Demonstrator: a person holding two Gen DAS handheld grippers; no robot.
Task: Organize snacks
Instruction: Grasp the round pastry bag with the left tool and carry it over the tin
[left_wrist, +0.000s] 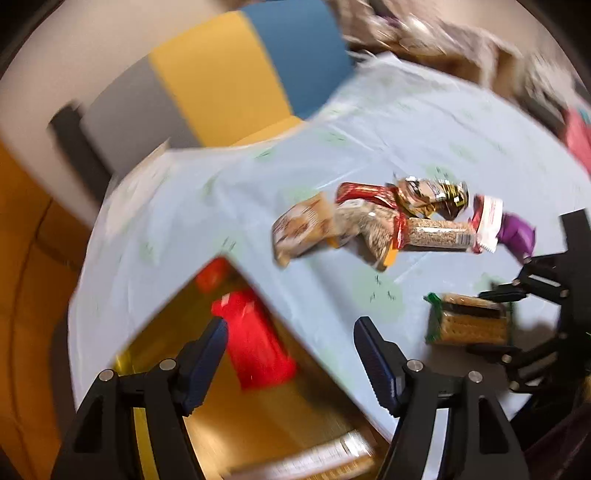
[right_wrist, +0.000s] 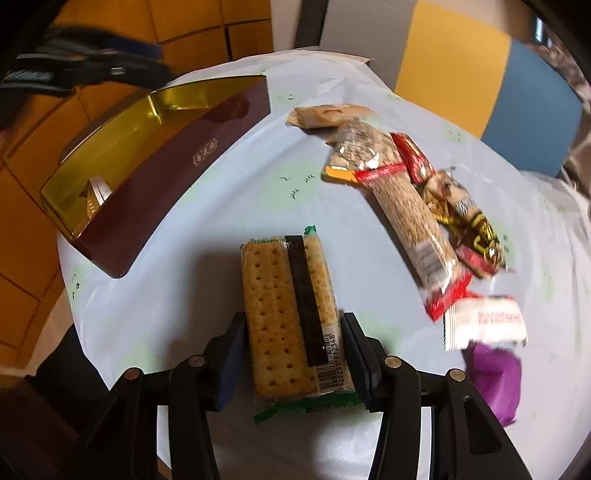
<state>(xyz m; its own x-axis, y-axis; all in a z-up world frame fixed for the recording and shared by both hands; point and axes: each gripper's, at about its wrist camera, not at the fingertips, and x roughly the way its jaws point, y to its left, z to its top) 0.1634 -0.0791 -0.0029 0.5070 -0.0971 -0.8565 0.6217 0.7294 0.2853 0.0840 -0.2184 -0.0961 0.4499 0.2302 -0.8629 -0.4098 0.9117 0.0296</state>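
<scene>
My left gripper (left_wrist: 290, 328) hangs open over a maroon box with a gold lining (left_wrist: 258, 424), nothing between its fingers. A red packet (left_wrist: 255, 343) lies inside the box below it. Near the table's front, a cracker packet (right_wrist: 288, 306) with green ends lies flat, and my right gripper (right_wrist: 293, 321) is shut on it, a pad pressing each long side. The left wrist view shows the same cracker packet (left_wrist: 469, 321) with the right gripper (left_wrist: 495, 321) around it. The box (right_wrist: 177, 162) stands left of the crackers. A blurred left gripper (right_wrist: 92, 62) hovers above it.
A heap of snack packets (right_wrist: 406, 192) lies to the right of the crackers, with a white-and-red packet (right_wrist: 484, 325) and a purple one (right_wrist: 495, 376) nearest. A light blue cloth (left_wrist: 221, 192) covers the table. A yellow-and-blue chair (right_wrist: 454, 62) stands behind it.
</scene>
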